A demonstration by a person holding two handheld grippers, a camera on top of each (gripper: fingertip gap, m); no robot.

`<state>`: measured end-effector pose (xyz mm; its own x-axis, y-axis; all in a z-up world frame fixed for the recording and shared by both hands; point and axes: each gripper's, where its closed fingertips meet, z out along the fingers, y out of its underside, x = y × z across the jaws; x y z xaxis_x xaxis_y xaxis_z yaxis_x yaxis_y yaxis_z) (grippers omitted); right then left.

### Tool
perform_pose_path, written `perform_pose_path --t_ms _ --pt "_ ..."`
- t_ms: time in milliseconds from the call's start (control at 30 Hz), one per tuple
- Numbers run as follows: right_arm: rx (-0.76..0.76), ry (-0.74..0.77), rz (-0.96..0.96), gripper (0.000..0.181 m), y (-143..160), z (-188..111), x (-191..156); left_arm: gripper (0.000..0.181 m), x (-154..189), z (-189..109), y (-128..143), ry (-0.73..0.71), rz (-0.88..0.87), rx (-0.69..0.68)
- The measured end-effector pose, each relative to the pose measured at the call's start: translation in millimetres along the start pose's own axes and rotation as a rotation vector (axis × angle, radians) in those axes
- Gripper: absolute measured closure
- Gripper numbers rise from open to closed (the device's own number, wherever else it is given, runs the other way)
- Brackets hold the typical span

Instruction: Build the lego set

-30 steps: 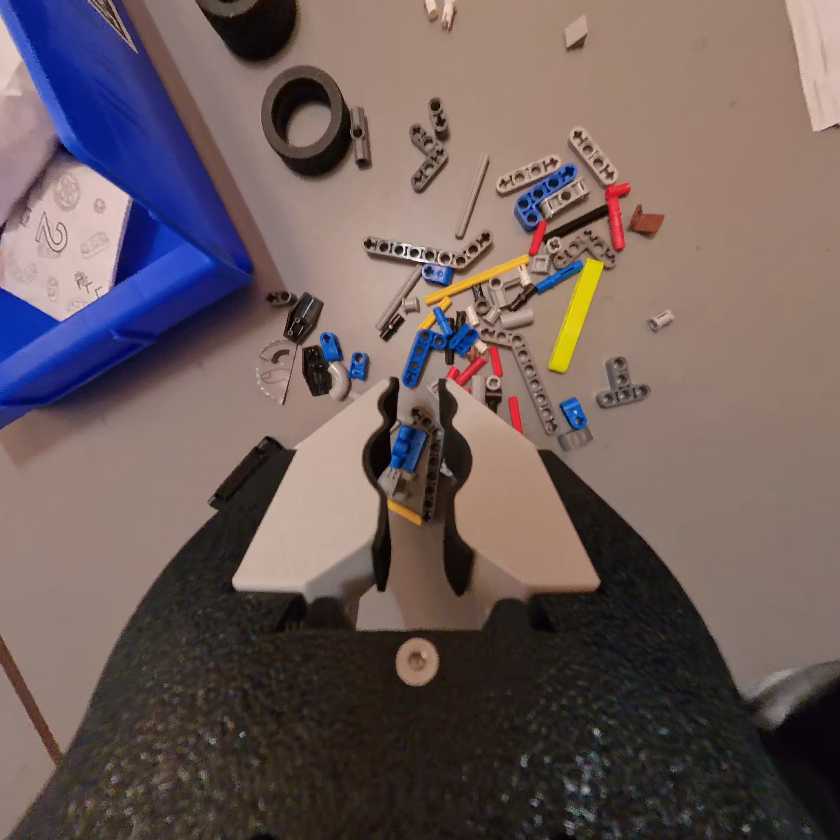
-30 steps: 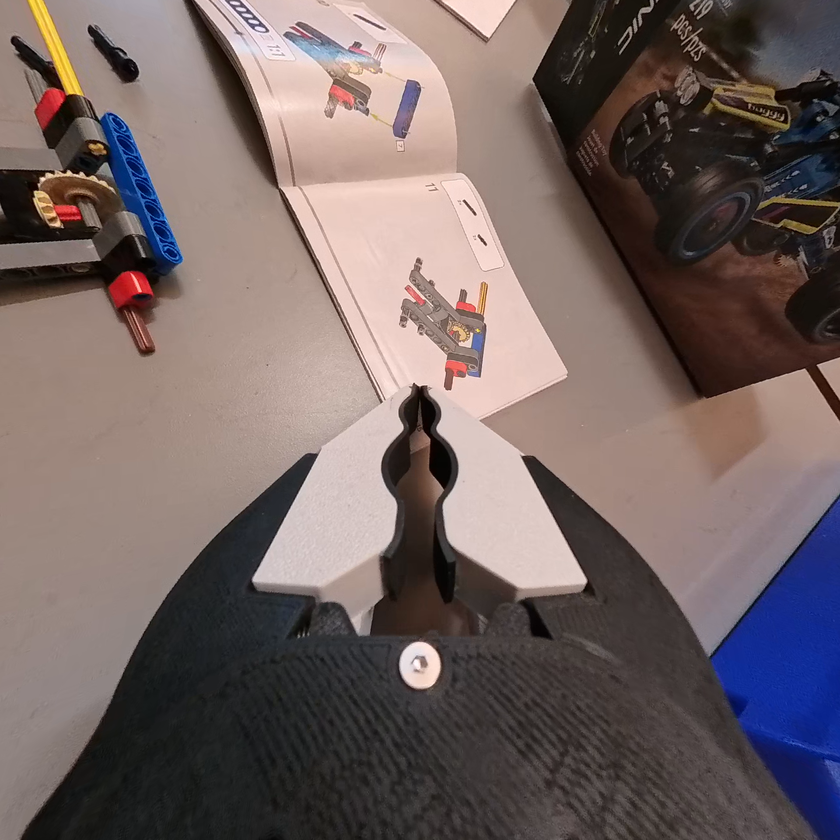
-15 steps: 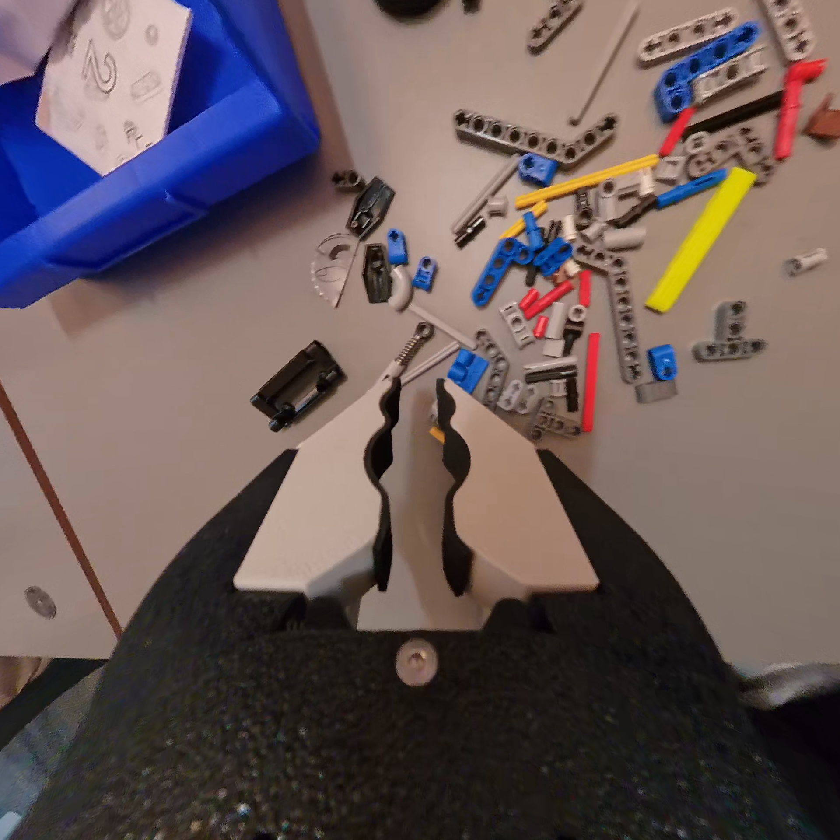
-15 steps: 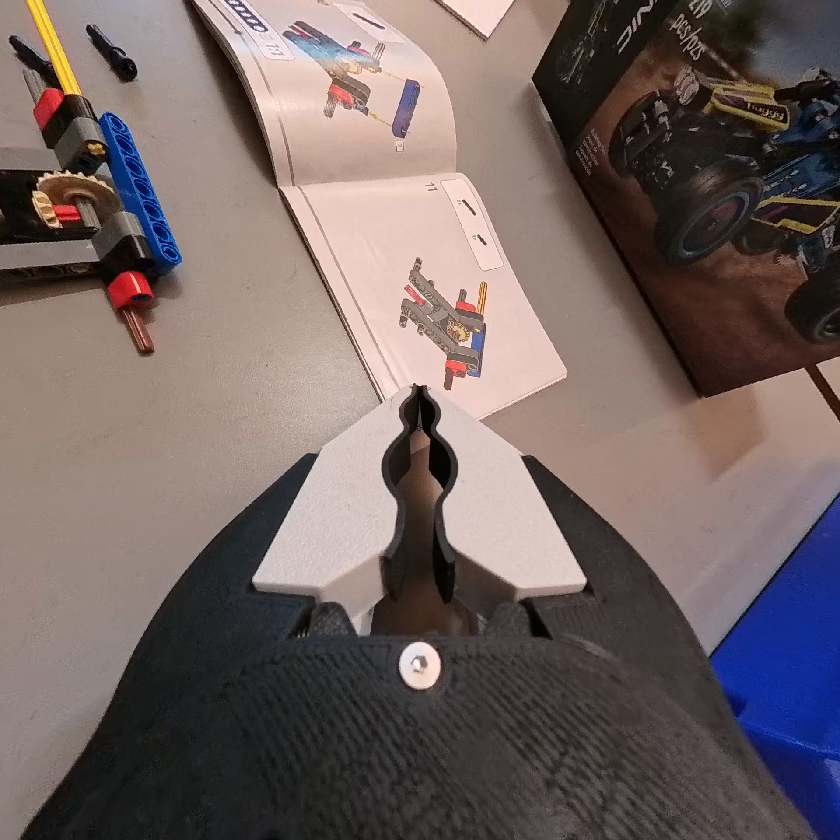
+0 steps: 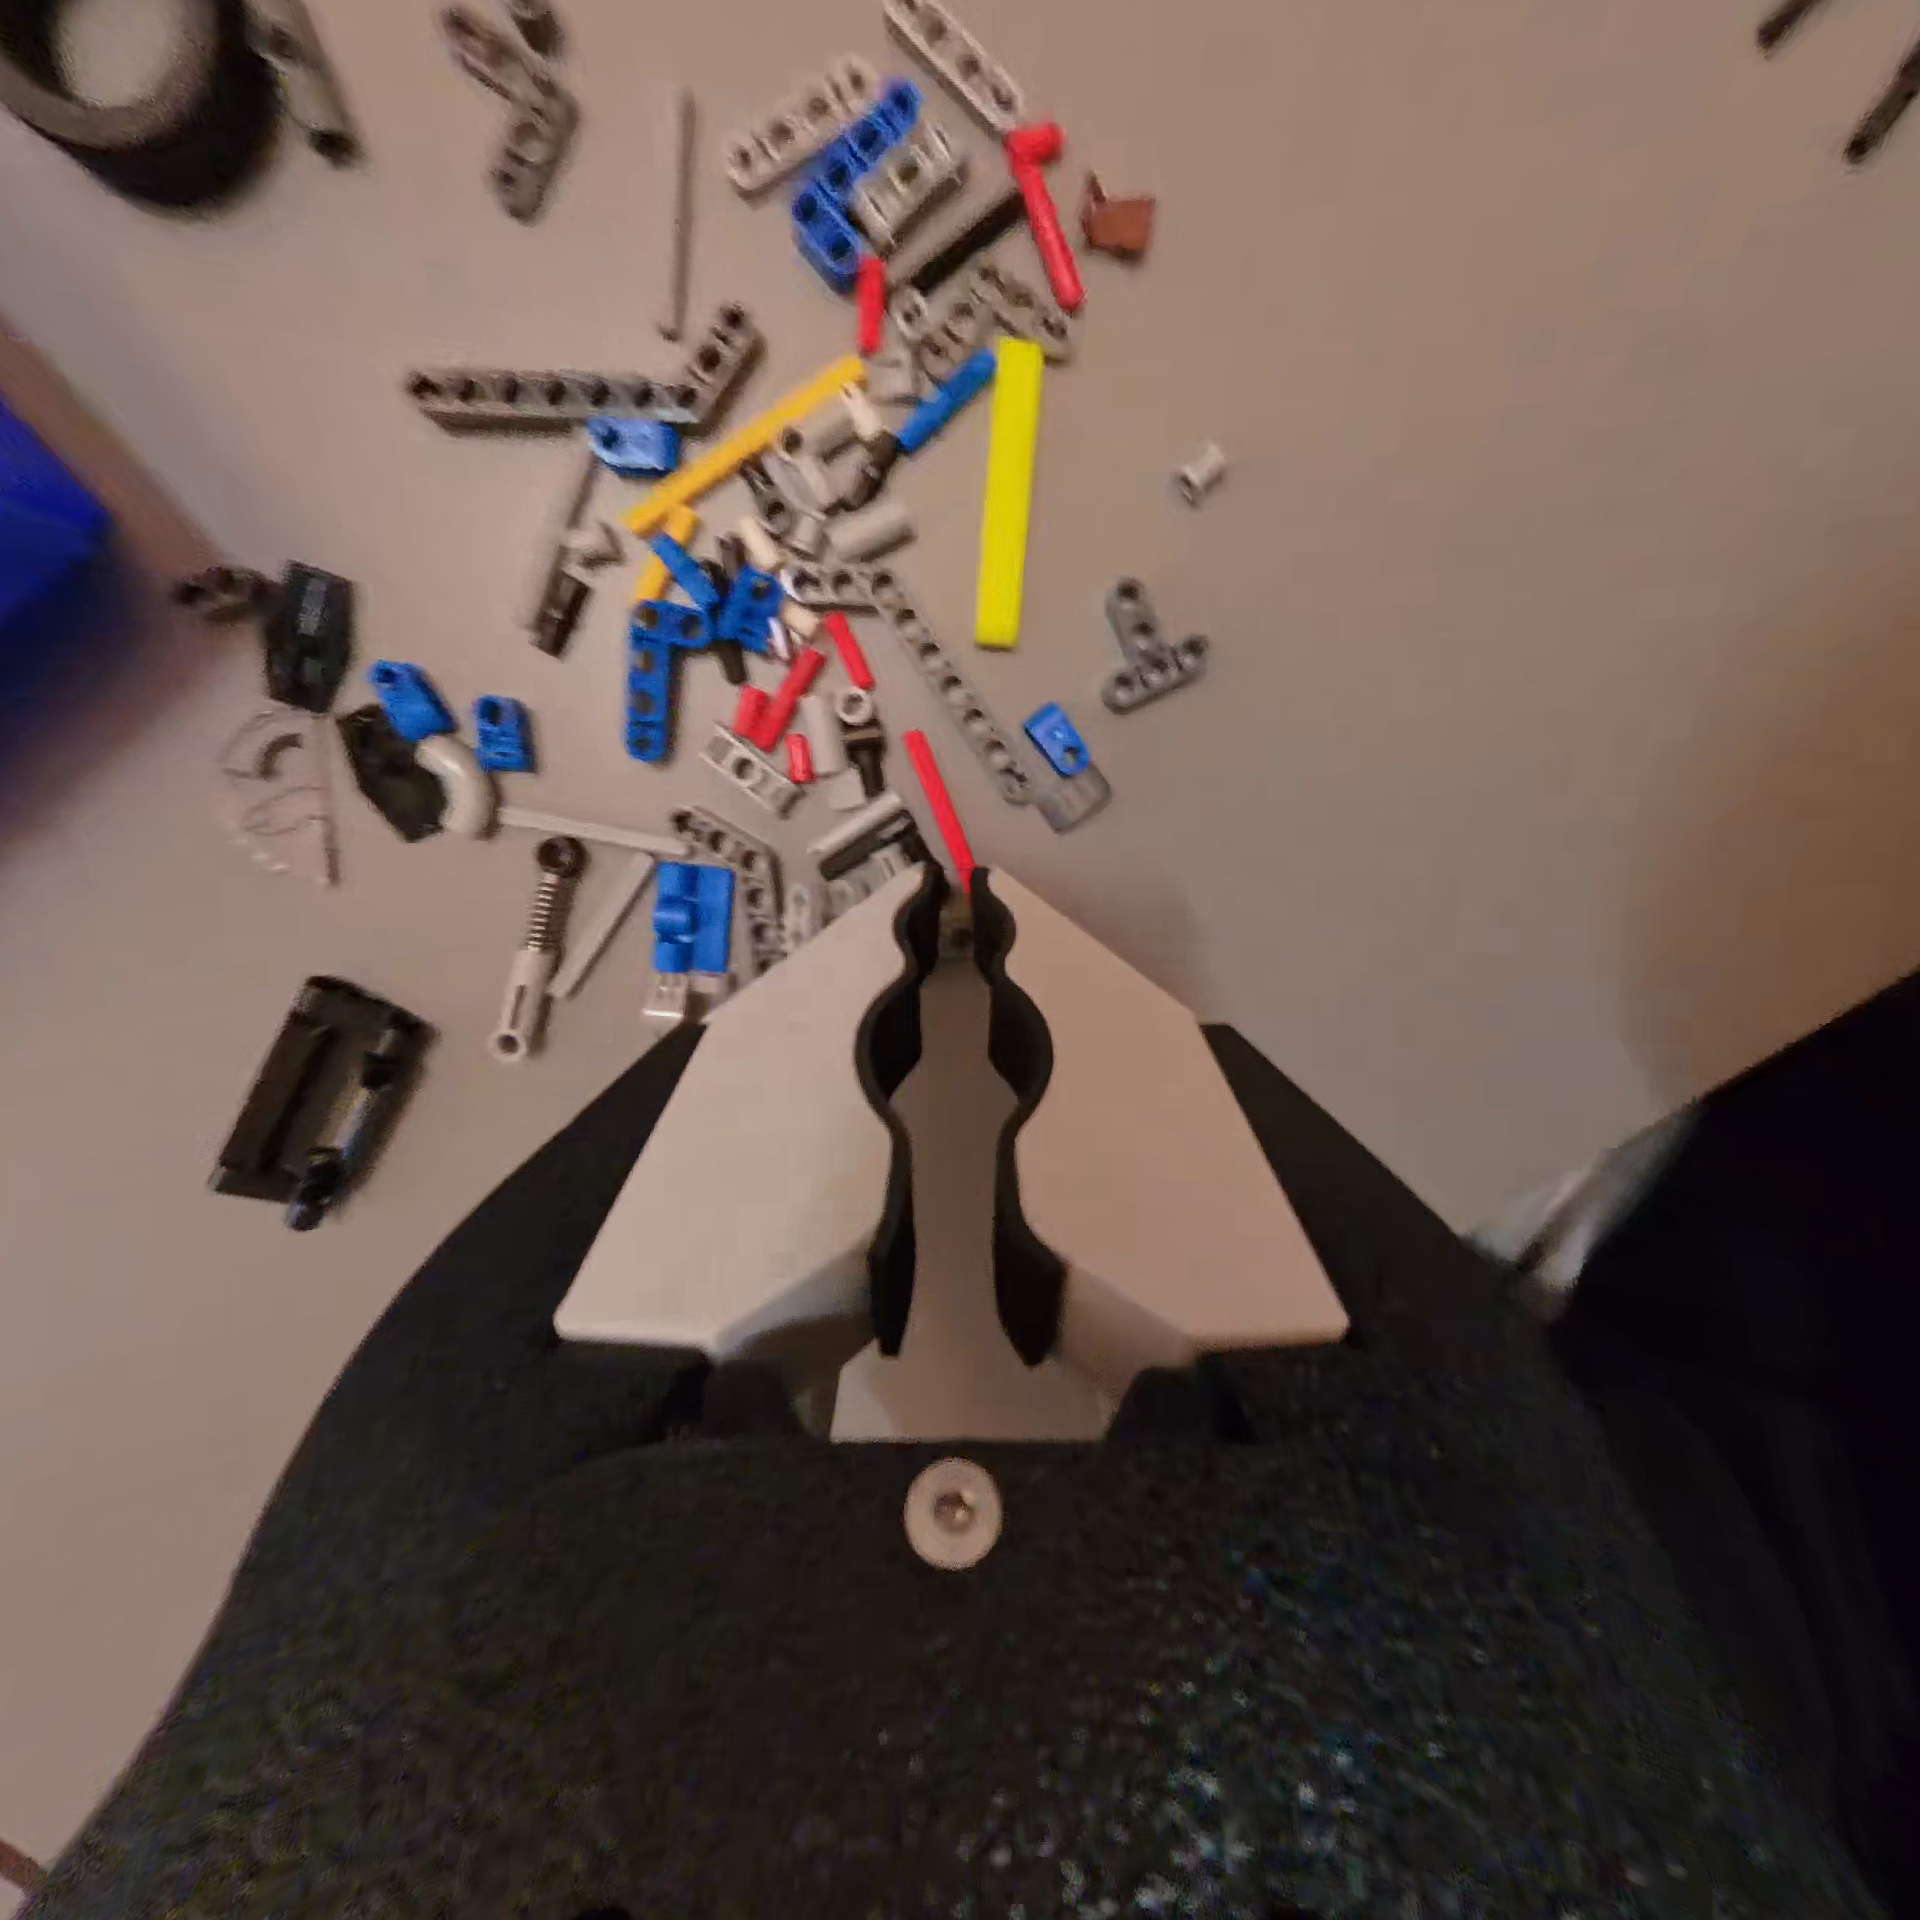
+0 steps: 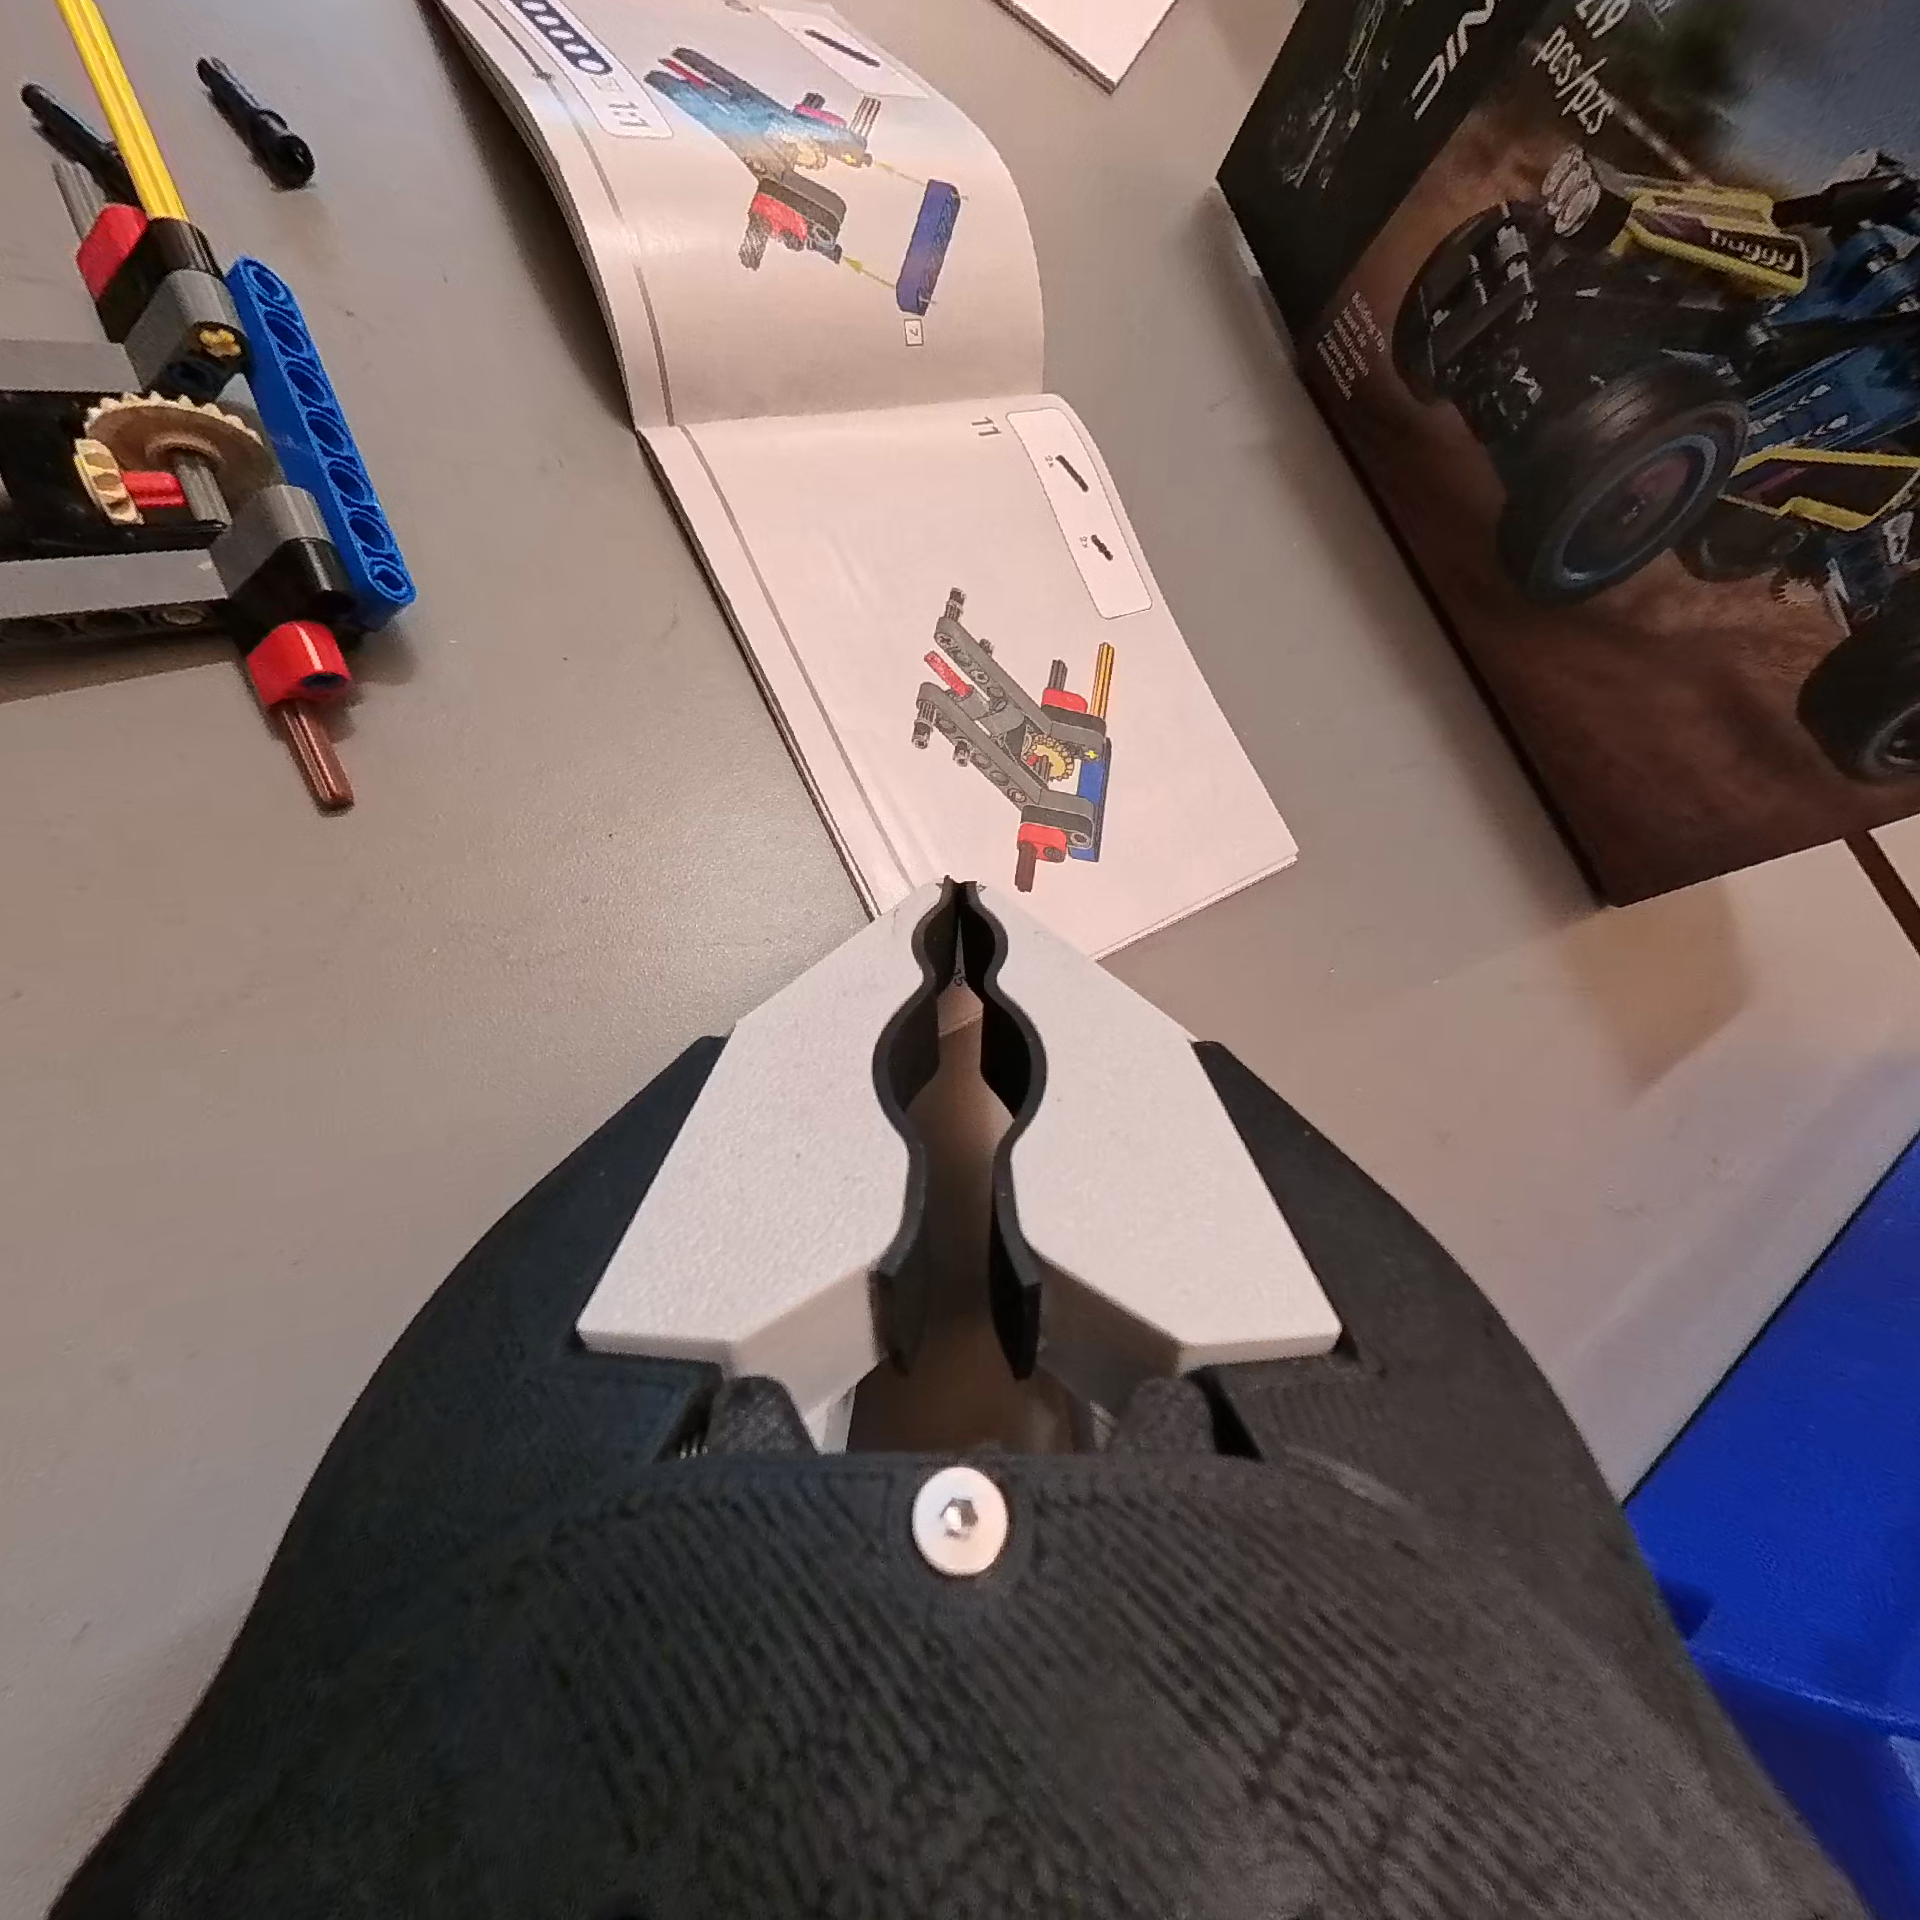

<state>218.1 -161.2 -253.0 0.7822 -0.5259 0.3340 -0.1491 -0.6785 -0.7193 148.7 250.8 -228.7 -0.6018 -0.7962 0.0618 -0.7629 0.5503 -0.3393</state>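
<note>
In the left wrist view my left gripper point(image 5: 956, 891) is at the near right edge of a pile of loose Lego pieces point(image 5: 810, 582). Its jaws are nearly together, with a small grey piece point(image 5: 957, 928) between the tips. A thin red axle point(image 5: 935, 795) lies just beyond the tips. The view is blurred. In the right wrist view my right gripper point(image 6: 958, 888) is shut and empty, over the near edge of the open instruction booklet point(image 6: 935, 520). The part-built assembly point(image 6: 177, 468) with a blue beam point(image 6: 322, 436) and tan gear lies at far left.
The set's box point(image 6: 1610, 416) stands at right, with a blue bin point(image 6: 1818, 1455) near it. Black pins point(image 6: 255, 120) lie beyond the assembly. The left wrist view shows a yellow-green beam point(image 5: 1008, 488), a black tyre point(image 5: 135, 114), a black panel piece point(image 5: 322, 1101) and a spring shock absorber point(image 5: 535, 935). The left gripper's tips are roughly 40 cm from the right gripper's.
My left gripper has moved right to the pile's near right edge and its jaws have narrowed from open onto a small grey piece. The right gripper has not moved.
</note>
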Motion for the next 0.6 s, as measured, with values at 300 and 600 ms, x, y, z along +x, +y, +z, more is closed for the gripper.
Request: perform_pose_path --t_ms 300,600 --pt "0.000 0.001 -0.001 0.181 0 0 0 0.173 -1 22 18 -0.002 -0.022 -0.154" --pt "0.000 0.000 0.000 0.181 0 0 0 0.172 -8 26 15 -0.044 -0.035 -0.161"
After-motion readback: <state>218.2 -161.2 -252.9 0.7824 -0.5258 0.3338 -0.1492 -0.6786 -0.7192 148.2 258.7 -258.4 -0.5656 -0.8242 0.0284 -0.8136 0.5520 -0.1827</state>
